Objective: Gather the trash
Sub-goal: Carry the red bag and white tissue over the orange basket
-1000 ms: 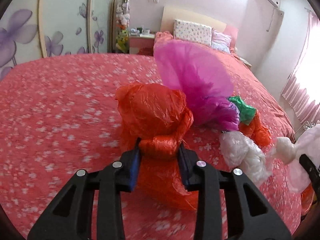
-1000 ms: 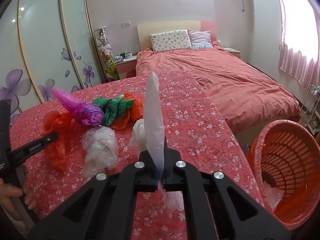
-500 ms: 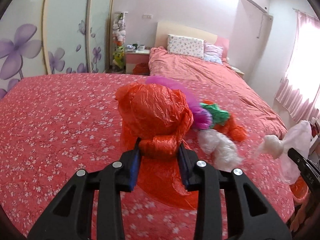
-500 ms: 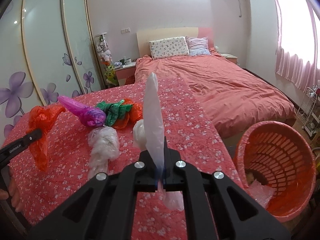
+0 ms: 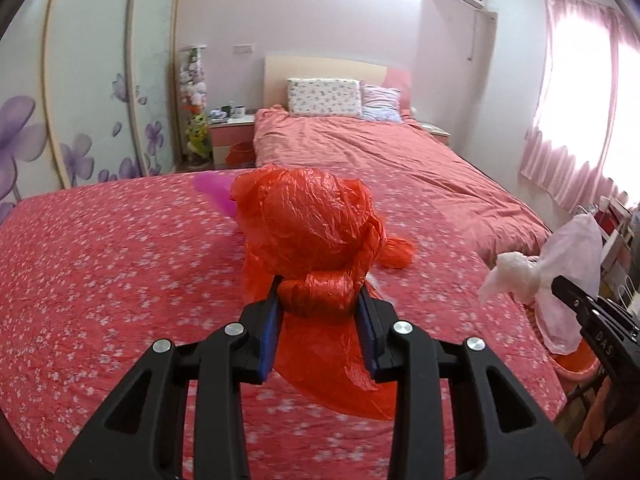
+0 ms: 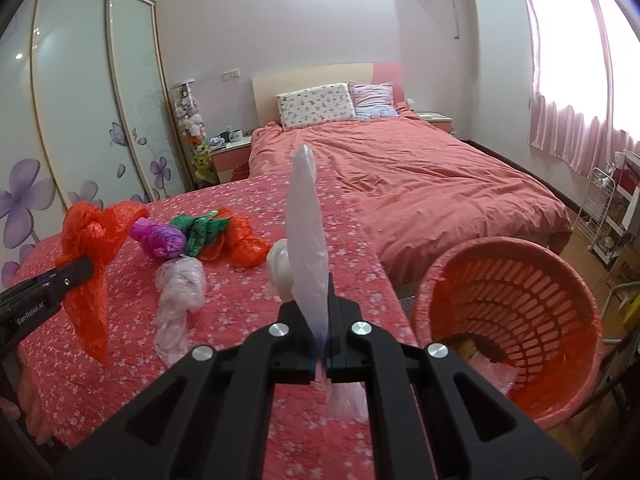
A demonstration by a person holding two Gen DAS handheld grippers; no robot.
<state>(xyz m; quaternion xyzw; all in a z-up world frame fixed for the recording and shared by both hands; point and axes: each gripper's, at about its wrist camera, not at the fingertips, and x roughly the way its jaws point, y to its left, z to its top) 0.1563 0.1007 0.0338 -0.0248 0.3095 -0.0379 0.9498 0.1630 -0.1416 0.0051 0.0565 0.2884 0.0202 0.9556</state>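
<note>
Red plastic bag [image 5: 308, 236] clamped in left claw [image 5: 318, 312], white bag [image 6: 306, 232] in right claw [image 6: 320, 344].

Both wrist views look forward along their fingers, close above the red flowered cover [image 5: 100, 264], toward the headboard [image 6: 316, 80] (each catches the other's gripper).

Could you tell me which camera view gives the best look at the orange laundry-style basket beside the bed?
The right wrist view: the orange basket shows almost whole there, its mouth tipped toward the camera, slotted wall and some trash inside visible. In the left wrist view only a small piece of its rim peeks out below the white bag in the right gripper.
</note>
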